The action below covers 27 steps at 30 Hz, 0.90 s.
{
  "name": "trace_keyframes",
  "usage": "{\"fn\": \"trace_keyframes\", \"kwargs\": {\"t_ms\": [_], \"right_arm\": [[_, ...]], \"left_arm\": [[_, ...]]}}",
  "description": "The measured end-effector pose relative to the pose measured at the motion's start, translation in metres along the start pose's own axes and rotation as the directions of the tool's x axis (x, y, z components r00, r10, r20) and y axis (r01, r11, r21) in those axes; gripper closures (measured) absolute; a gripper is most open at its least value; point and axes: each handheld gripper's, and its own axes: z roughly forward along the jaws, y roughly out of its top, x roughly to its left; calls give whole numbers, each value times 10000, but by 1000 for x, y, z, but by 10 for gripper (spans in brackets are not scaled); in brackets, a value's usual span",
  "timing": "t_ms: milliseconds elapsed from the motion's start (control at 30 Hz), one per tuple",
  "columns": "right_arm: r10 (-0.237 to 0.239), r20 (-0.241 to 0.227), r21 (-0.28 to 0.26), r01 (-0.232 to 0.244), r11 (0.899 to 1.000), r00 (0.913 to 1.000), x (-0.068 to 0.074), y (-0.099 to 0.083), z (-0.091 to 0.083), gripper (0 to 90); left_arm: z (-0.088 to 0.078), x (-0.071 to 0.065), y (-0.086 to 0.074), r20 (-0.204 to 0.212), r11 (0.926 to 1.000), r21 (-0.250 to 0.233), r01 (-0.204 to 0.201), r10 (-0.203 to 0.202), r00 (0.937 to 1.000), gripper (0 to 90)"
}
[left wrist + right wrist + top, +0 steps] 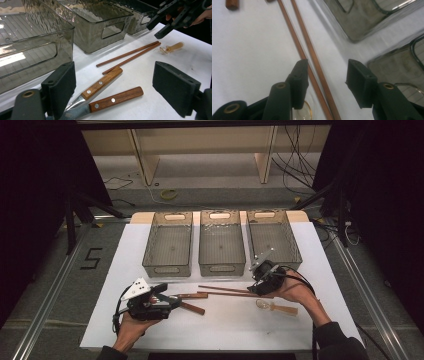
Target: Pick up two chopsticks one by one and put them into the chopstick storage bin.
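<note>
The two chopsticks lie side by side on the white counter, running from the top of the right gripper view down to its bottom middle. Your right gripper hangs over them with its jaws about half open: both sticks pass between the jaws, close to the left one, and neither is pinched.

In the high view the chopsticks sit at frame centre, just below three smoky plastic bins. A small spoon lies to their lower right.

Your left gripper rests at lower left, jaws wide apart and holding nothing, above two wooden-handled knives.
</note>
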Motion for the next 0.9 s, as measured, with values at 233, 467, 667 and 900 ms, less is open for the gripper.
{"fn": "trace_keyframes", "kwargs": {"t_ms": [233, 467, 667, 900], "right_arm": [[-197, -224, 911, 217, 9956, 9996, -8, -2, 13, 606], [-318, -325, 1195, 355, 9922, 9990, -13, -4, 21, 651], [-527, -585, 1436, 607, 9878, 9969, -15, -4, 25, 688], [-962, -941, 1630, 1107, 9804, 9909, -17, -1, 31, 730]], "left_arm": [[0, 0, 0, 22, 10000, 2, 42, -42, 10000, 182], [0, 0, 0, 18, 10000, 1, 12, -12, 10000, 182], [1, 0, 0, 13, 10000, 4, 28, -28, 10000, 182], [1, 0, 0, 14, 10000, 28, 17, -17, 10000, 182]]}}
